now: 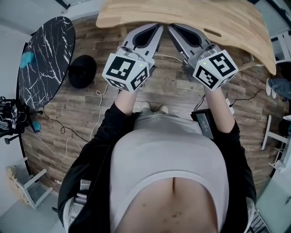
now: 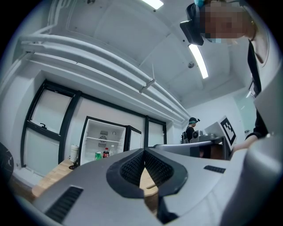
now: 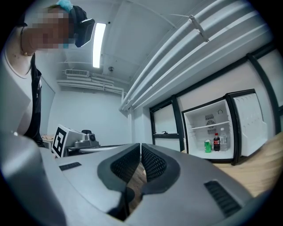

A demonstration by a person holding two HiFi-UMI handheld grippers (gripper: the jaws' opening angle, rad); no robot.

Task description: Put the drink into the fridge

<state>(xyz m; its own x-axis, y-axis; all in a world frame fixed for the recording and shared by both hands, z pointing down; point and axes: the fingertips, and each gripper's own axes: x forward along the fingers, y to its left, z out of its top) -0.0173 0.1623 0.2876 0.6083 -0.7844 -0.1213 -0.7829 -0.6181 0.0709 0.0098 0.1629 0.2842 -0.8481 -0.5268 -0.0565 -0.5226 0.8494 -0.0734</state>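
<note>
A small white fridge point(image 2: 104, 140) stands open on the far end of the wooden table point(image 1: 191, 13). On its floor are a green can point(image 2: 98, 155), a cola bottle point(image 2: 105, 153) and a clear bottle point(image 2: 112, 151). The right gripper view shows the same fridge point(image 3: 208, 120), with the green can point(image 3: 207, 146), the cola bottle point(image 3: 216, 142) and its door point(image 3: 251, 123) swung out to the right. My left gripper point(image 1: 158, 27) and right gripper point(image 1: 171, 27) are held side by side over the table's near edge, far from the fridge. Both the left gripper point(image 2: 144, 150) and the right gripper point(image 3: 140, 146) are shut on nothing.
A black marble round table point(image 1: 45, 59) stands at my left, with a black round object point(image 1: 82, 71) and cables on the wooden floor. A white stool point(image 1: 32, 186) is behind me on the left. A white canister point(image 2: 74, 152) sits beside the fridge. Another person point(image 2: 191, 128) stands far back.
</note>
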